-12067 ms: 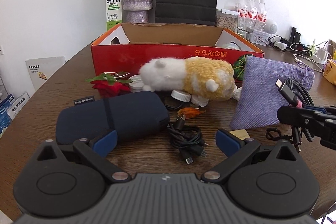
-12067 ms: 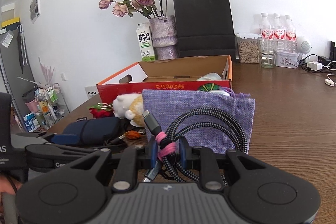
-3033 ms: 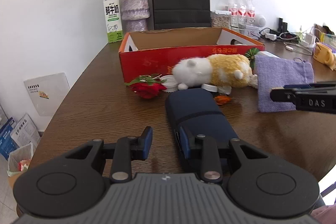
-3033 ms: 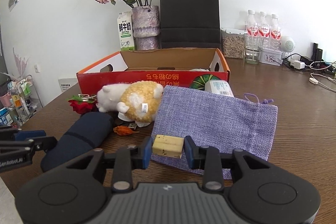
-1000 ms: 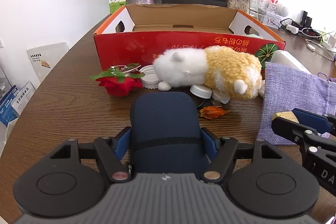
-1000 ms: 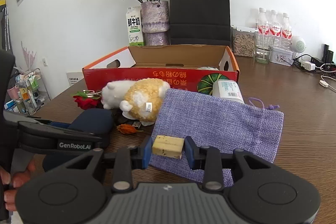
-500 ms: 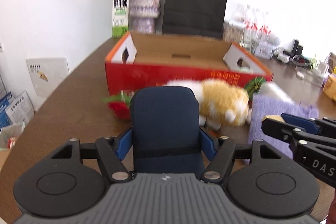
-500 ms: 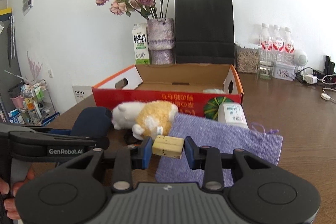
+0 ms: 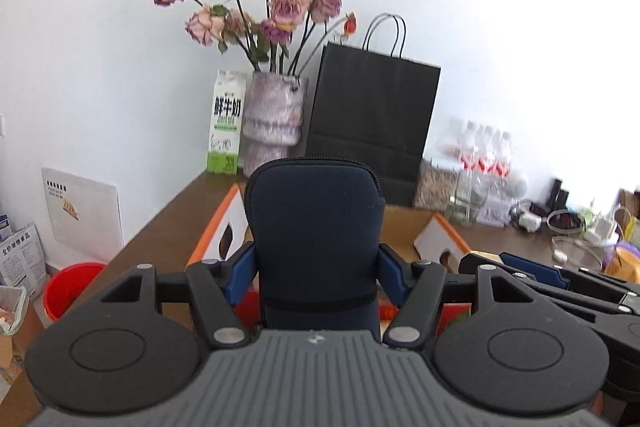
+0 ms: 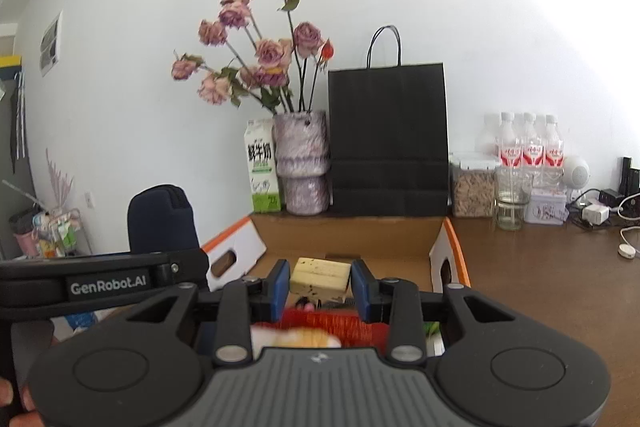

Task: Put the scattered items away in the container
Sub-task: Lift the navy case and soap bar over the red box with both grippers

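Note:
My left gripper holds a navy zip pouch upright in the air. Its blue pads press on the pouch's sides and the jaws are closing further. The same pouch shows at the left of the right wrist view. My right gripper is shut on a small yellow block, also lifted. Straight ahead and just below both grippers lies the open red cardboard box, whose white end flap shows in the left wrist view. A blurred white-and-yellow plush toy peeks out under the right gripper.
Behind the box stand a vase of dried roses, a milk carton and a black paper bag. Water bottles, a glass and chargers with cables fill the back right. A red bucket sits on the floor at left.
Both grippers have risen with their loads and tipped up toward the box. The plush, rose and purple bag have dropped out of sight below.

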`<state>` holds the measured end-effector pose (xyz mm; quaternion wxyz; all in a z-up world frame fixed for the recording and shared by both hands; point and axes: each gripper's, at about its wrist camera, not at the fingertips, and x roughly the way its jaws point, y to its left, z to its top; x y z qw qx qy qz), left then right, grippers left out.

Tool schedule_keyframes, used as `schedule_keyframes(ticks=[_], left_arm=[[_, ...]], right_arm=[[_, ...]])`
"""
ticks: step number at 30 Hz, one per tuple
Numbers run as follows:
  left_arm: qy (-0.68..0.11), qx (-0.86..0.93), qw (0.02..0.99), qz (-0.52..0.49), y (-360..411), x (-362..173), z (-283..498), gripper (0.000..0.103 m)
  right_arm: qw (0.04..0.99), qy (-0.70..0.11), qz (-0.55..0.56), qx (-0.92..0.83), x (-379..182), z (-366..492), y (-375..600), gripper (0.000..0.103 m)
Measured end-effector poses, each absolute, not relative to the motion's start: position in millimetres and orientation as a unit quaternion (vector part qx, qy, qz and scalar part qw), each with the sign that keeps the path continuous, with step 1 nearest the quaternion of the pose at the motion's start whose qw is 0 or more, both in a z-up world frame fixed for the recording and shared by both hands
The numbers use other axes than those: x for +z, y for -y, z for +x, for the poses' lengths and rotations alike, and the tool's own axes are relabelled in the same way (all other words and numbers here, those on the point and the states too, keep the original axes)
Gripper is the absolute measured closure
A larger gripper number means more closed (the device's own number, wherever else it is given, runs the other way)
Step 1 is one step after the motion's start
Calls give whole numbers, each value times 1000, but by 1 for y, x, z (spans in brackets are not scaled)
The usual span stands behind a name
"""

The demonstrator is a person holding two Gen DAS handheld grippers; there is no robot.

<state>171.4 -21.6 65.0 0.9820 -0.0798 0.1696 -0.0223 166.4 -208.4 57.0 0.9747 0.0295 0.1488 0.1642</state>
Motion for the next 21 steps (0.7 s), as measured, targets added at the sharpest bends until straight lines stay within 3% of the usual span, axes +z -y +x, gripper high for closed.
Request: schedule_keyframes(ticks=[9, 21], left_arm=[[-153, -12, 984, -93, 23, 74, 233, 39], [-184, 24, 979, -78, 28, 26, 292, 39]], right_arm=[[981, -133, 50, 132, 71, 233, 200, 71], [980, -166, 59, 92, 36, 291, 200, 71]])
